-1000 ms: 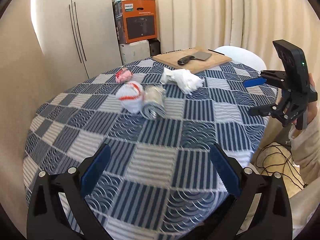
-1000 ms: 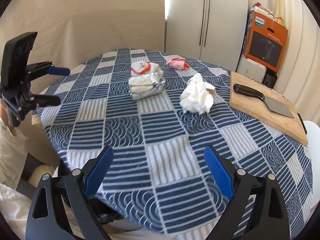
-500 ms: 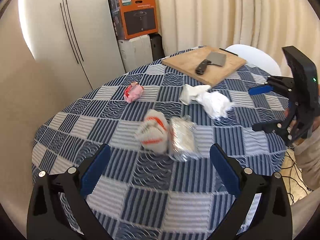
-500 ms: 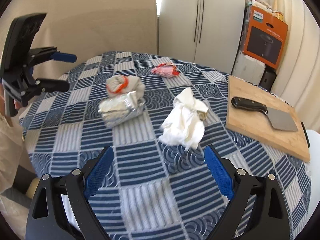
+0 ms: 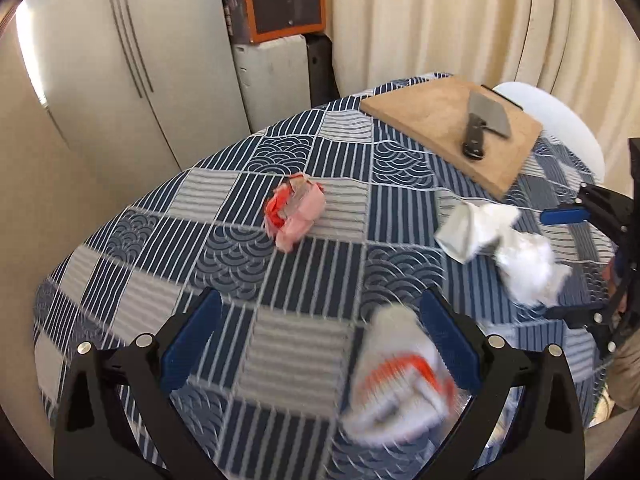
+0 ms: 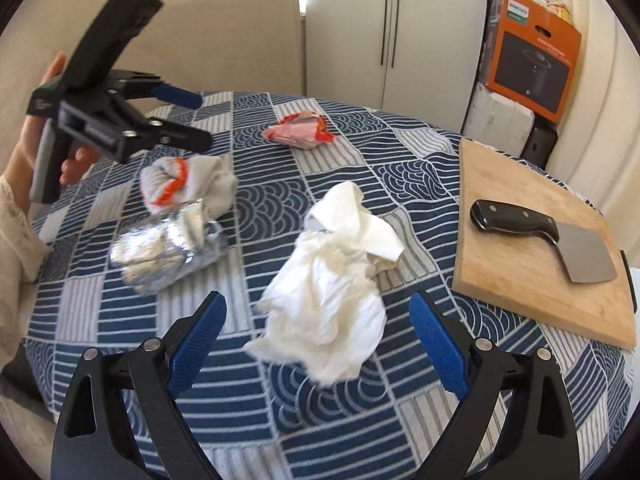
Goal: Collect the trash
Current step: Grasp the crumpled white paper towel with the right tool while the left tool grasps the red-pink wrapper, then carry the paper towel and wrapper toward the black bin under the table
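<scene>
Right wrist view shows that nothing is collected yet: all the trash lies on the checked tablecloth. The right gripper is wide open and empty, with the crumpled white tissue between its fingers. The left gripper is also wide open and empty, above the soft white-orange wrapper. A shiny foil ball touches that wrapper; a pink wrapper lies apart.

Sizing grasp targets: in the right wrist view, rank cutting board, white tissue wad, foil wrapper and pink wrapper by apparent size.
1. cutting board
2. white tissue wad, though it lies nearest the camera
3. foil wrapper
4. pink wrapper, farthest away, so its true size is unsure
</scene>
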Motion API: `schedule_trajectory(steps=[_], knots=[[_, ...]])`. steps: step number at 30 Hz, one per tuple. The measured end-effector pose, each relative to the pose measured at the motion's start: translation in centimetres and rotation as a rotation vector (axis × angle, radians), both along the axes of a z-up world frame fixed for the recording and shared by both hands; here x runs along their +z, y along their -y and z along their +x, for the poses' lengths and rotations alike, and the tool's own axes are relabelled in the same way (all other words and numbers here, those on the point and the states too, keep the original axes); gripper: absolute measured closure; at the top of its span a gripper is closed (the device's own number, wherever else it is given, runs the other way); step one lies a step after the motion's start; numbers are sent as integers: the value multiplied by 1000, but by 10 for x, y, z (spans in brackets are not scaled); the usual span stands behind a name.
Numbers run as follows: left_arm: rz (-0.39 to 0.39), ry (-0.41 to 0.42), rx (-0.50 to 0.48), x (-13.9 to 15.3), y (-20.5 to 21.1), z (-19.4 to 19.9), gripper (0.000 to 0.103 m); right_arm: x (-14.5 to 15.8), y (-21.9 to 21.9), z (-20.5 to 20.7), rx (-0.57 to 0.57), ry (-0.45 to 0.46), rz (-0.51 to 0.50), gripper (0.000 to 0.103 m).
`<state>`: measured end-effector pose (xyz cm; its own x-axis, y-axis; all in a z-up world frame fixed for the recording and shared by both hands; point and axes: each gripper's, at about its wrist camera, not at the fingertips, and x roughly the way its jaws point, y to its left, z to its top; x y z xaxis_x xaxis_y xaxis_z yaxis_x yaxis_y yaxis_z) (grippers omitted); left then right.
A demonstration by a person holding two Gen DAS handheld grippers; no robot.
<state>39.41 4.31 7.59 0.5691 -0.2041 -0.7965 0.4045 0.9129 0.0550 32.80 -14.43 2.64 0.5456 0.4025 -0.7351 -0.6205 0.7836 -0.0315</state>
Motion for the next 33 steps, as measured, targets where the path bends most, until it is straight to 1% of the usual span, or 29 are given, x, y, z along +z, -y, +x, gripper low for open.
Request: schedule_trajectory(steps=[4, 6, 7, 8, 11, 13, 15, 16, 17, 18, 19, 20, 21, 26, 29, 33], knots=[[39, -27, -20, -16, 7, 32, 6, -10, 0, 14, -10, -16, -10, 15], [61, -28, -36, -24, 11, 45, 6, -14, 2, 18, -10, -27, -11, 15], [72, -8, -34, -25, 13, 52, 6, -16, 2, 20, -11, -31, -10, 15], [69, 8, -33, -26, 13, 57, 6, -17, 3, 21, -10, -33, -6, 15], [38, -19, -45, -29, 14, 74, 6, -16, 5, 22, -4, -36, 14, 15], [59, -12, -43, -31, 17, 83, 6, -15, 7, 21, -3, -32, 27, 15], [60, -17, -47, -34, 19, 90, 6, -14, 8, 21, 5, -36, 42, 17], [49, -29, -52, -36, 21, 94, 9, -13, 8, 20, 11, -38, 48, 28], [45, -36, -59, -37, 22, 95, 15, -13, 9, 20, 19, -45, 54, 43], [48, -46, -72, -39, 24, 96, 32, -13, 9, 20, 33, -58, 63, 49], [55, -55, -78, -41, 26, 97, 47, -13, 9, 20, 36, -59, 59, 53], [69, -67, -82, -44, 29, 98, 55, -12, 9, 19, 37, -54, 55, 58], [76, -75, -85, -45, 30, 98, 59, -11, 10, 18, 38, -54, 58, 59], [69, -57, -76, -31, 30, 85, 60, -8, 12, 12, 41, -45, 60, 61], [98, -36, -67, -19, 29, 72, 60, -4, 14, 4, 53, -33, 63, 61], [98, -15, -49, -3, 23, 52, 60, 3, 18, -16, 70, -15, 55, 61]])
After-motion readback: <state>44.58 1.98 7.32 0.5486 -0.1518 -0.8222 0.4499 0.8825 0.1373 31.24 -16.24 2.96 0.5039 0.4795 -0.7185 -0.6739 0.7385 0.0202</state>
